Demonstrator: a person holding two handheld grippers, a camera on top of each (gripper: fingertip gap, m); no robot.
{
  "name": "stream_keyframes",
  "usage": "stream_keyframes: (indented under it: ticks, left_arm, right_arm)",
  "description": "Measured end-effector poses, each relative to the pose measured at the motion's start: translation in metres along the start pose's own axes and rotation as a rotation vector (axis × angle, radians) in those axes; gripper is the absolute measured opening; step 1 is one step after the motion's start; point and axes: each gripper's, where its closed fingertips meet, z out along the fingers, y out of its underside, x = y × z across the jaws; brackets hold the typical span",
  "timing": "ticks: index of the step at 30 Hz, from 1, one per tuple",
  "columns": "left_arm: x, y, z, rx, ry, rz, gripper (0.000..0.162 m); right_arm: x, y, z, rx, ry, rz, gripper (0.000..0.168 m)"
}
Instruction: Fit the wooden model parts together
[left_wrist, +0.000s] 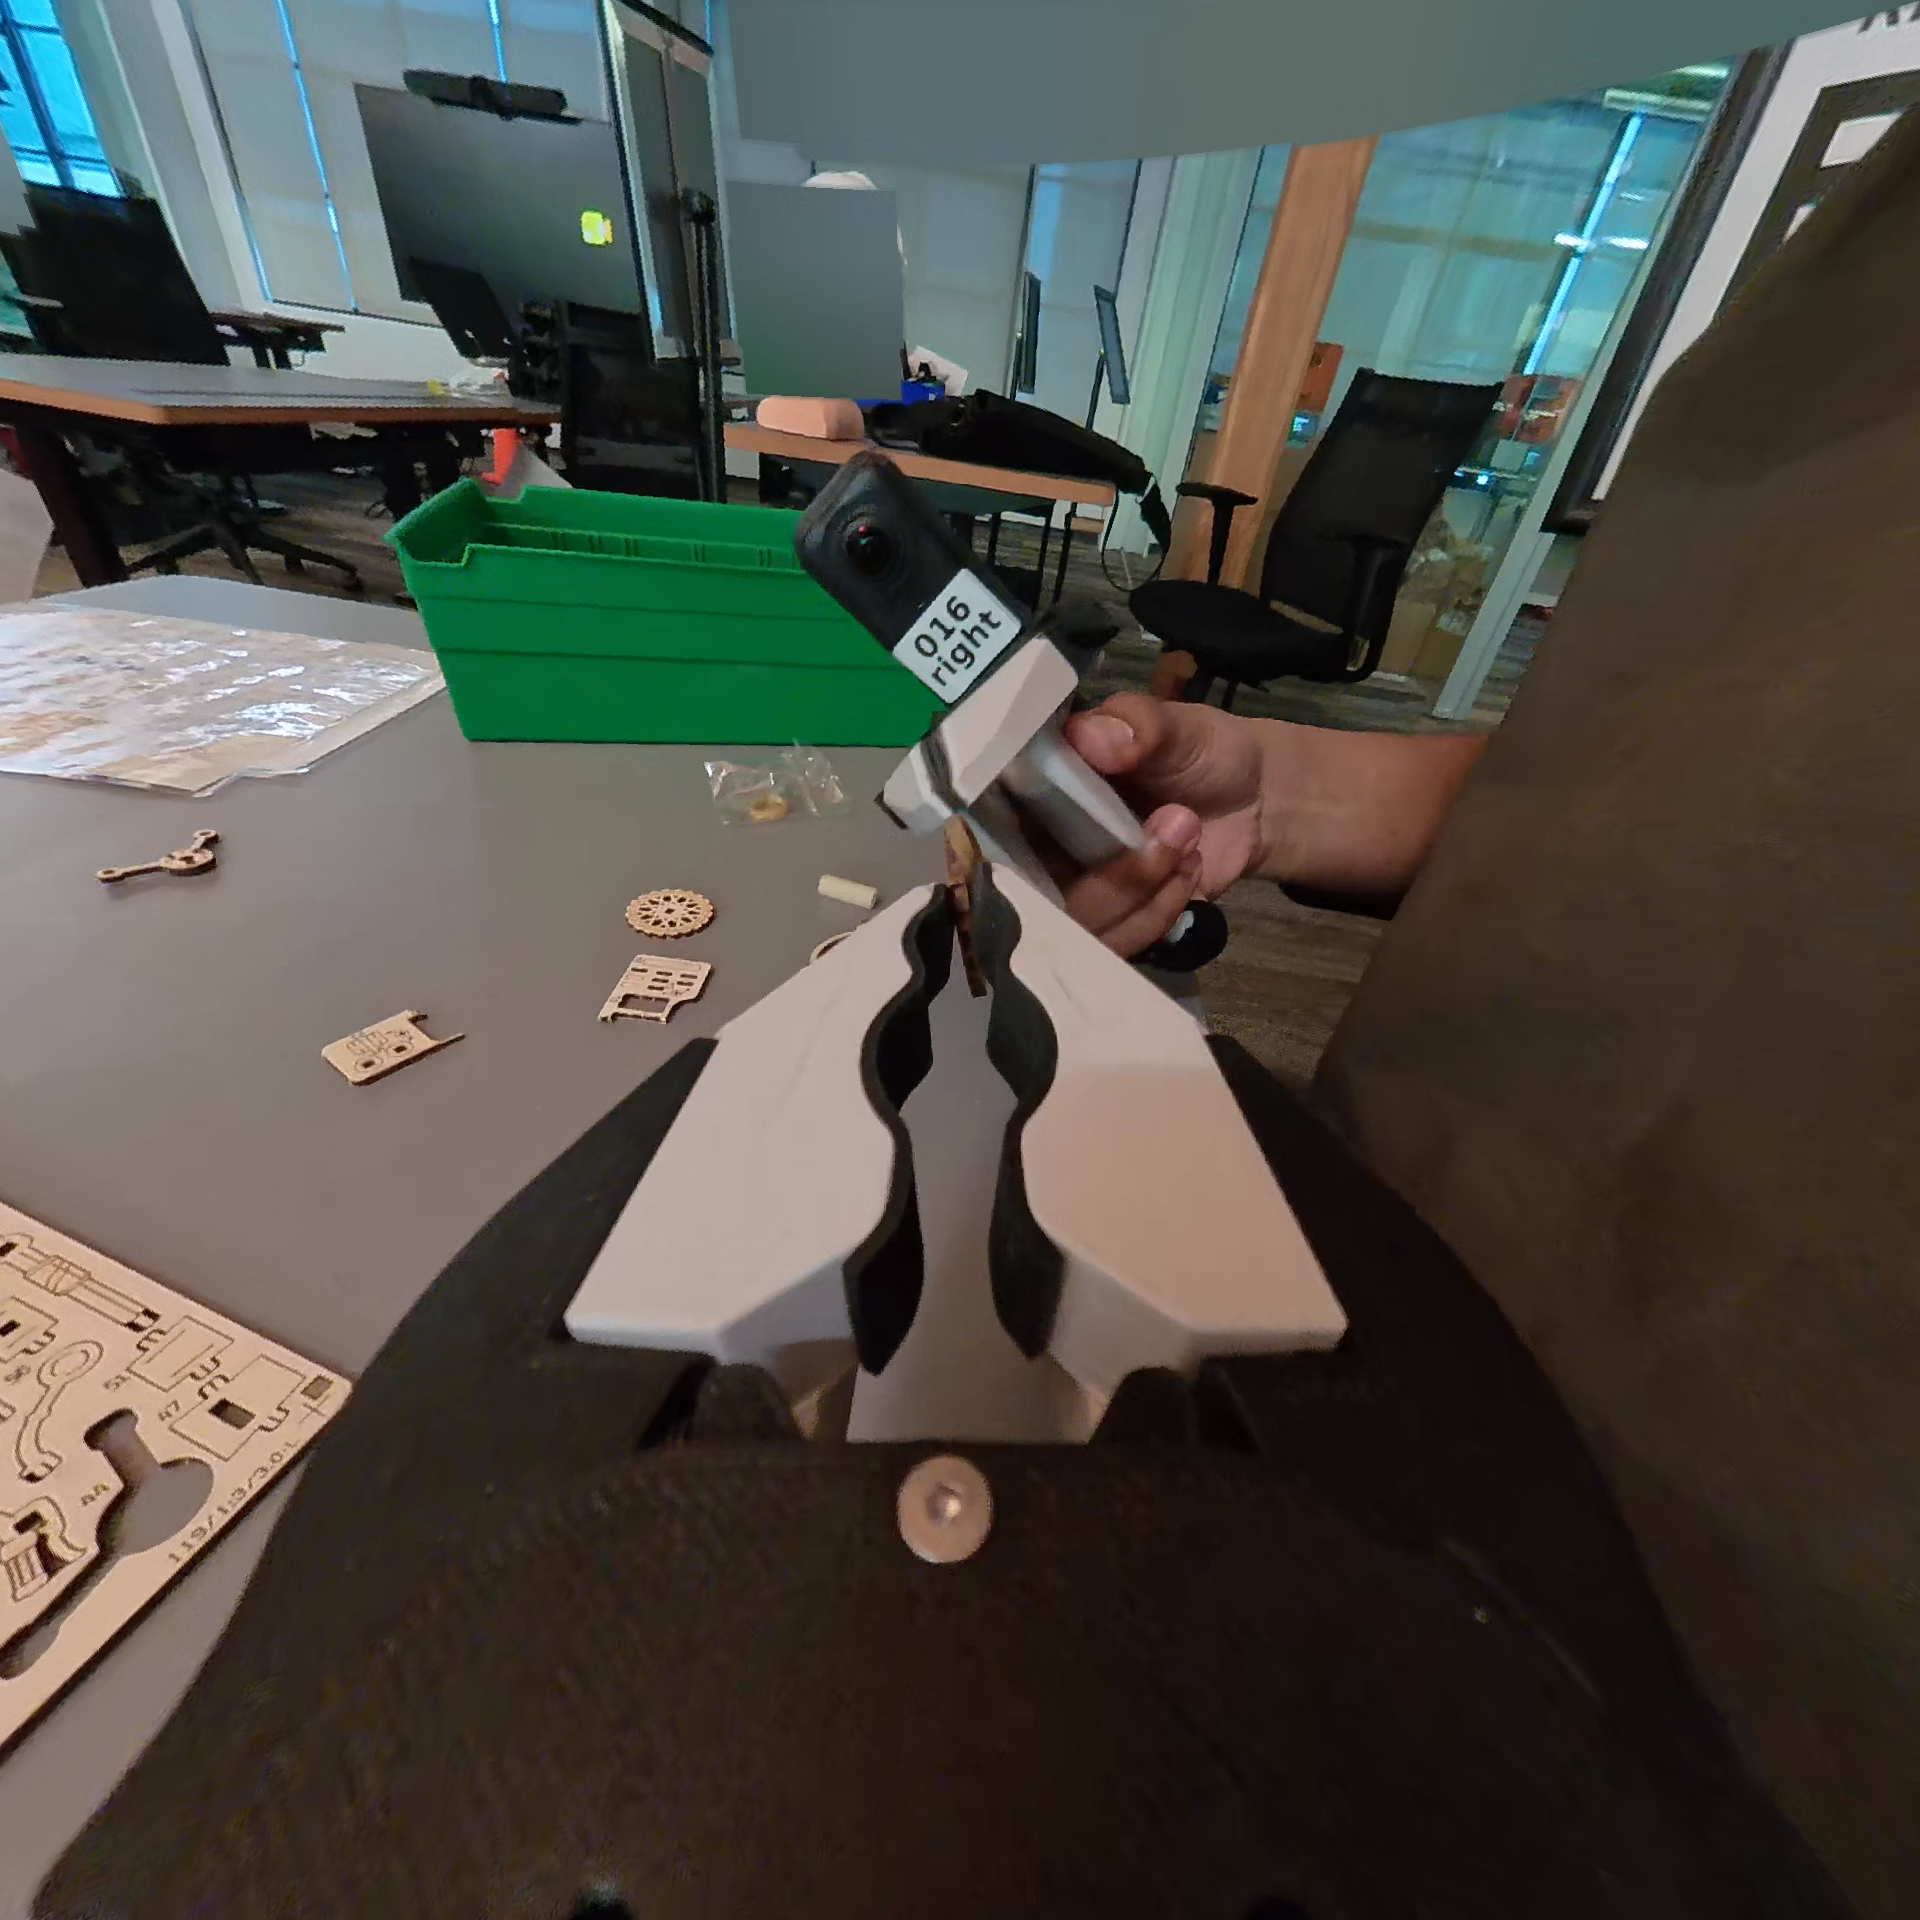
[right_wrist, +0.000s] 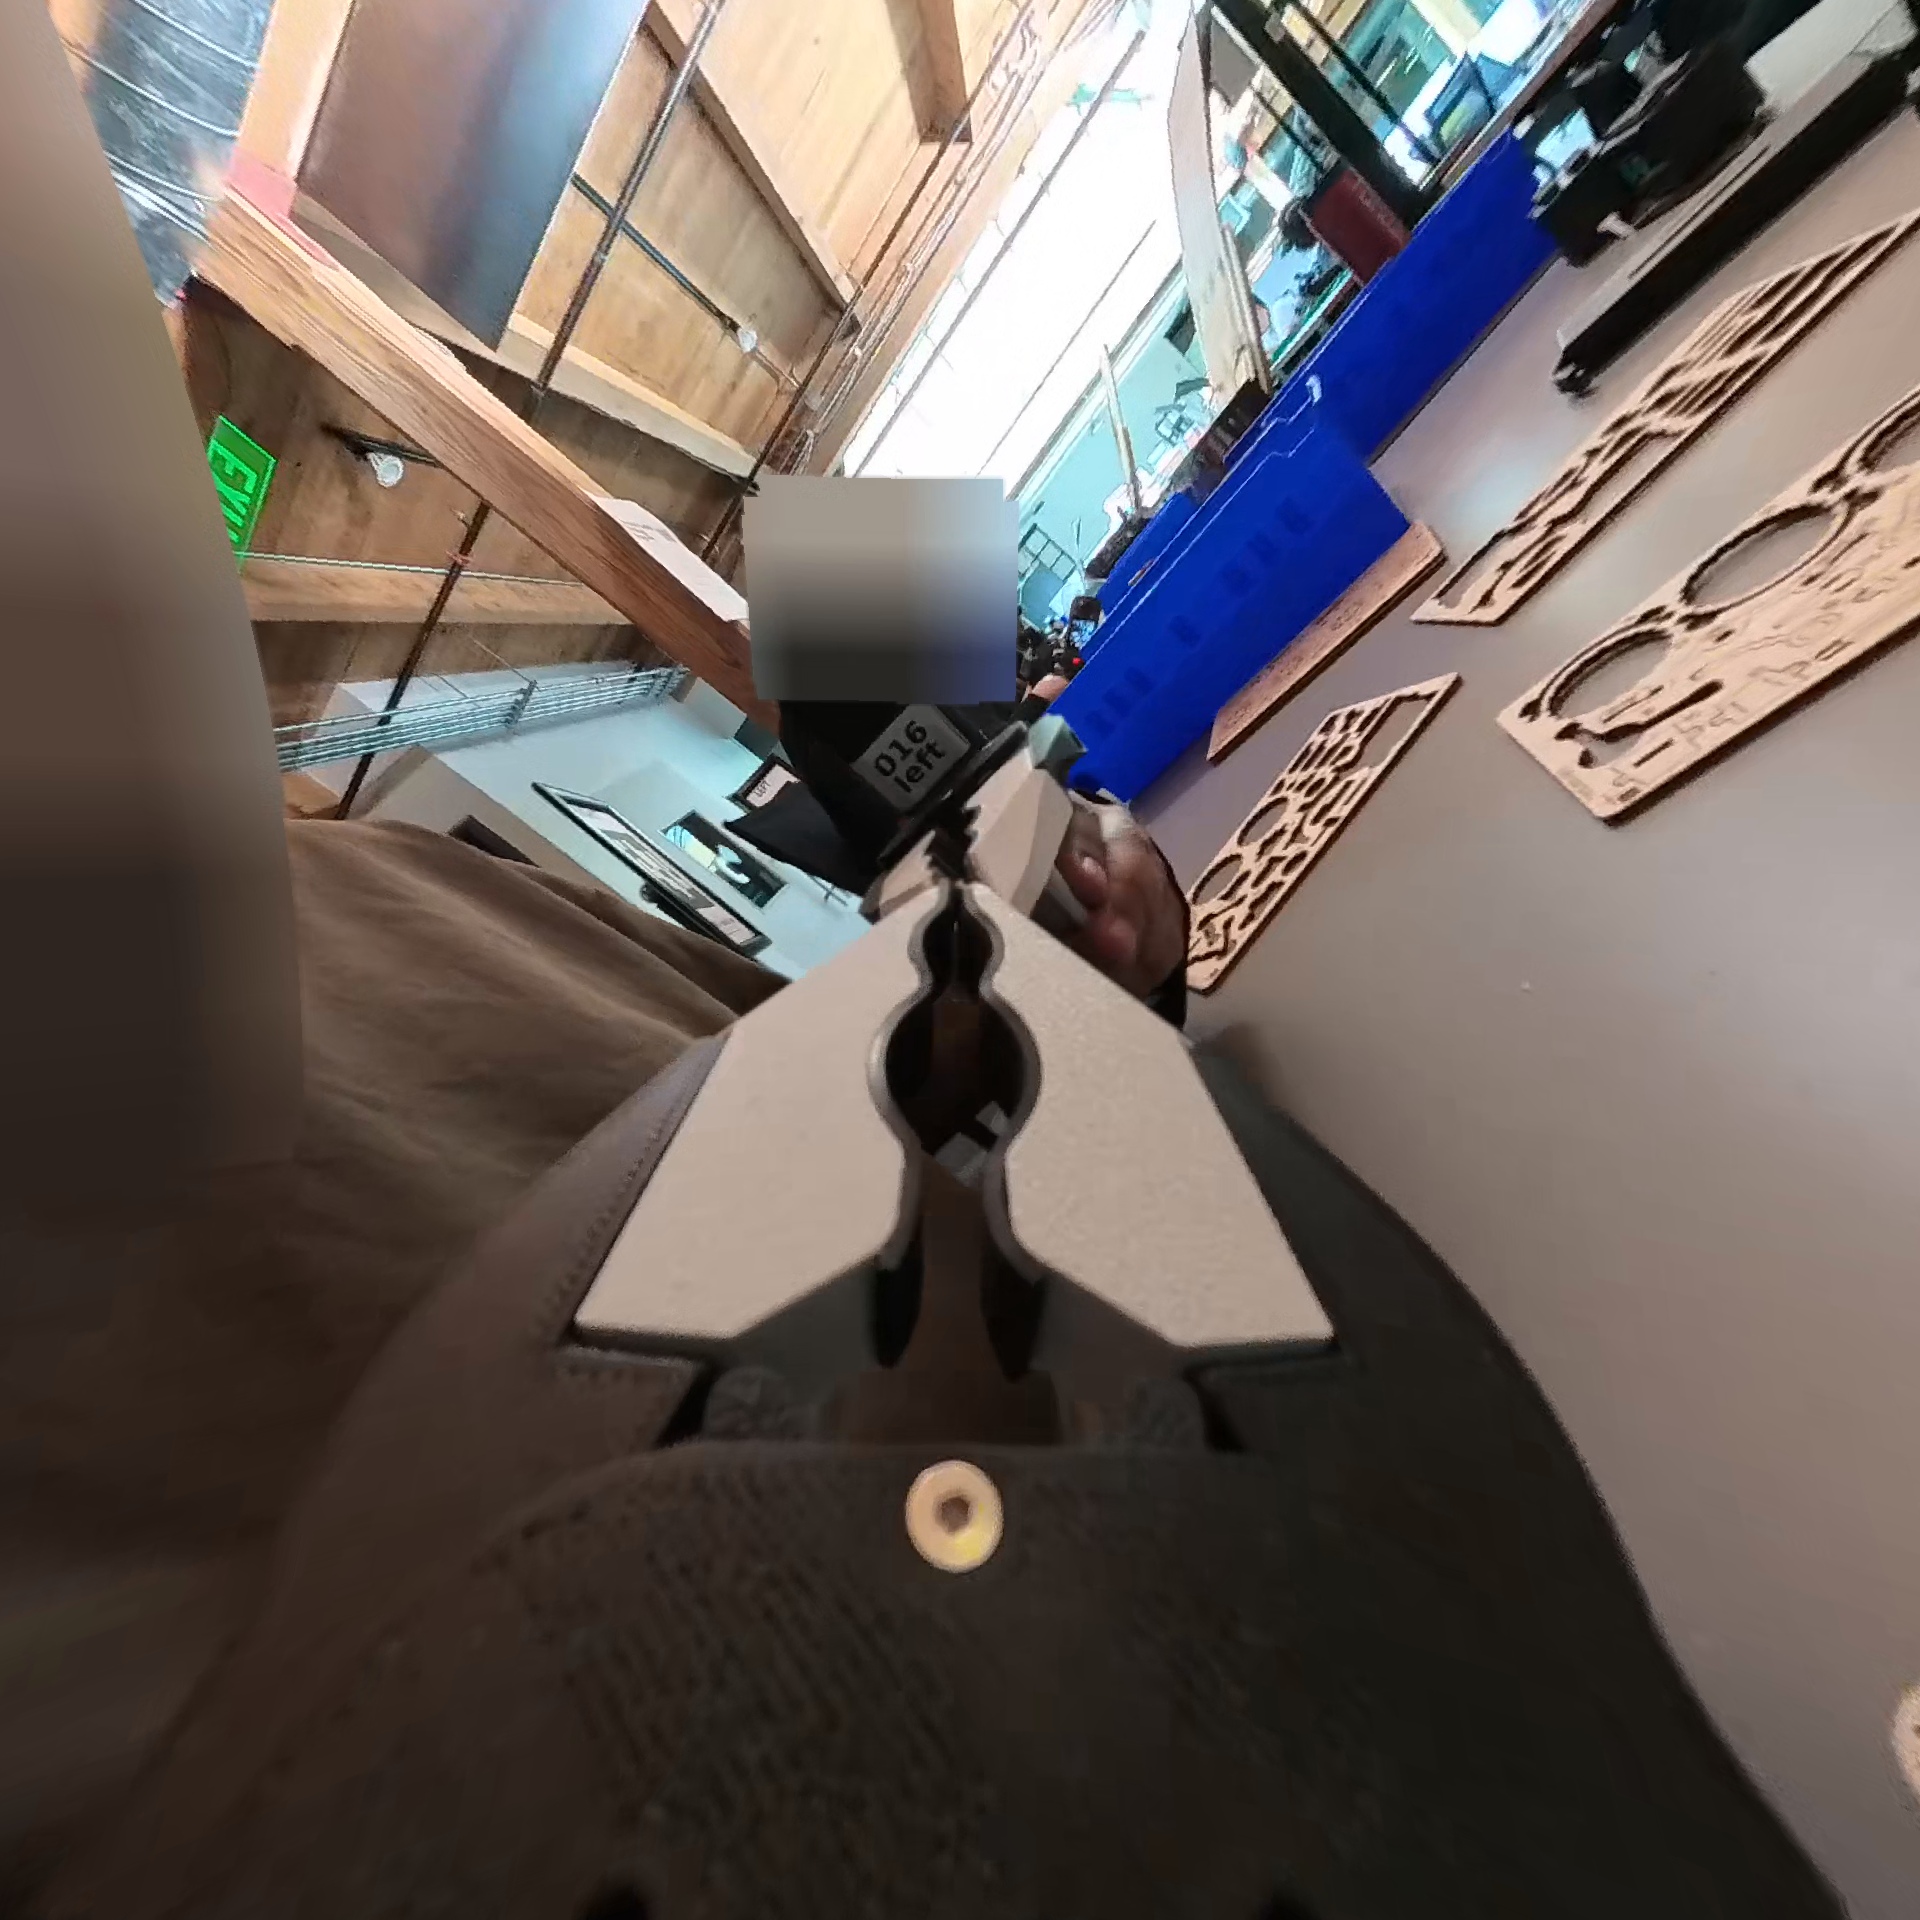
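Observation:
In the left wrist view my left gripper (left_wrist: 964, 920) is held above the grey table (left_wrist: 436, 1143), shut on a thin flat wooden part (left_wrist: 972, 961) that stands on edge between its black pads. My right gripper (left_wrist: 954, 831) comes in from the upper right, tip to tip with the left, and pinches a small wooden part (left_wrist: 960, 850) that touches the left one's part. In the right wrist view my right gripper (right_wrist: 958, 885) is shut, with wood (right_wrist: 954, 1029) showing in the gap between its fingers. The left gripper (right_wrist: 951, 844) meets it head-on.
Loose wooden parts lie on the table: a key-shaped piece (left_wrist: 161, 857), a gear (left_wrist: 670, 912), two small panels (left_wrist: 655, 987) (left_wrist: 390, 1044) and a dowel (left_wrist: 847, 890). A green bin (left_wrist: 644, 623) stands behind. Cut-out wooden sheets (right_wrist: 1714, 644) and a blue bin (right_wrist: 1247, 592) lie beside the right gripper. Both grippers' tips are close together, under 4 cm apart.

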Motion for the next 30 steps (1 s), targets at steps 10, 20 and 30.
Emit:
stream_keyframes:
  ticks: [10, 20, 30]
  left_arm:
    - [-0.015, 0.021, 0.006, -0.034, 0.031, -0.295, 0.001]
    - [-0.021, 0.01, 0.002, 0.076, 0.088, -0.499, 0.008]
    - [0.0, 0.021, 0.004, 0.014, 0.205, -0.563, 0.027]
  right_arm:
    - [0.034, 0.018, 0.0, -0.144, 0.256, -0.355, 0.014]
    - [0.03, 0.014, 0.008, -0.053, 0.141, -0.243, 0.003]
    - [0.027, 0.016, 0.011, -0.016, 0.149, -0.226, 0.003]
